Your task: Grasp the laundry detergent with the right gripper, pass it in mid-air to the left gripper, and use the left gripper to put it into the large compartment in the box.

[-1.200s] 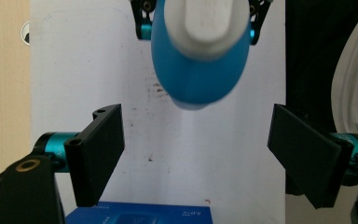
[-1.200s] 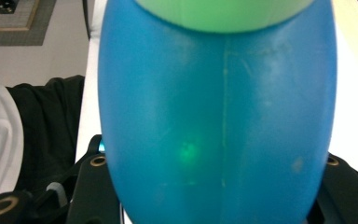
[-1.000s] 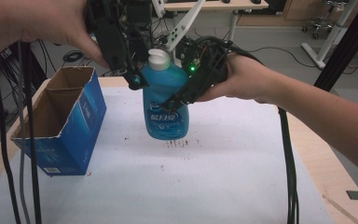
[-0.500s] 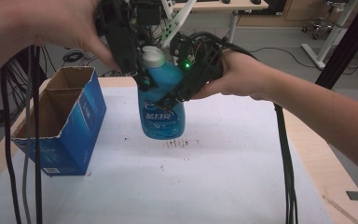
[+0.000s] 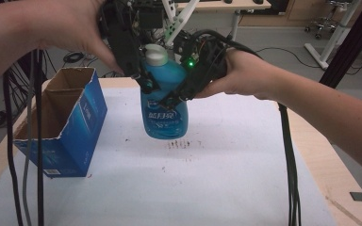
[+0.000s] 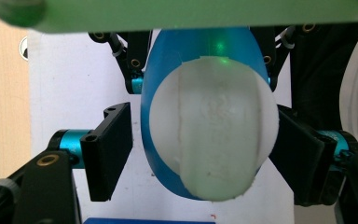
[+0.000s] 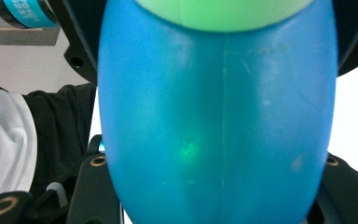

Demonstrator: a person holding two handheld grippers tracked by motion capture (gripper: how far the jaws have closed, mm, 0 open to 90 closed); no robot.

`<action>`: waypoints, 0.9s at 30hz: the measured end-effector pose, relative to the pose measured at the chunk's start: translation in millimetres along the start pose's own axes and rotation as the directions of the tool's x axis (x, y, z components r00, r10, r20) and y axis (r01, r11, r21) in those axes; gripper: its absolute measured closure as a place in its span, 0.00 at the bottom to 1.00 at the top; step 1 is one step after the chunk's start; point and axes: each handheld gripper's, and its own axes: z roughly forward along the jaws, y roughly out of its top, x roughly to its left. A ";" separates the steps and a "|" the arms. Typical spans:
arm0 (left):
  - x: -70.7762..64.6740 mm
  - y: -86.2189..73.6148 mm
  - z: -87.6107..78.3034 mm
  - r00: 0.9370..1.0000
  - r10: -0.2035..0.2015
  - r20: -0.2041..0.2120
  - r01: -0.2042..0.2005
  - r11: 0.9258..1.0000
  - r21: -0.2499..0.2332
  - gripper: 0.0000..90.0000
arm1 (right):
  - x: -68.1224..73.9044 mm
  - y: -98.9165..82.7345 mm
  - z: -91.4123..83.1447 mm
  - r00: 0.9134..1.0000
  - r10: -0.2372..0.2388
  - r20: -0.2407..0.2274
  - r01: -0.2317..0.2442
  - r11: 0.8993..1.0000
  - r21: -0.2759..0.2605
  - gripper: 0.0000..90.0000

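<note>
White table: right hand-held gripper clamps the blue bottle; left hand-held gripper jaws apart, cap blurred.

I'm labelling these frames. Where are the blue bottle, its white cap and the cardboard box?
blue bottle (image 5: 164, 117), high view, on its printed label.
white cap (image 6: 213, 140), left gripper view, on the cap's rounded top.
cardboard box (image 5: 86, 117), high view, on the blue side wall that faces the bottle.
</note>
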 end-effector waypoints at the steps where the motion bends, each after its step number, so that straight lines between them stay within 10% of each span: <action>1: 0.1 0.0 0.3 1.000 -0.002 0.001 0.002 1.000 0.001 0.29 | -0.4 0.1 -0.2 1.000 -0.001 -0.002 0.001 1.000 0.001 0.51; 27: 0.2 0.4 2.5 1.000 -0.005 0.002 0.005 1.000 0.001 0.38 | -2.7 0.0 1.4 1.000 0.014 -0.028 -0.014 1.000 0.000 0.51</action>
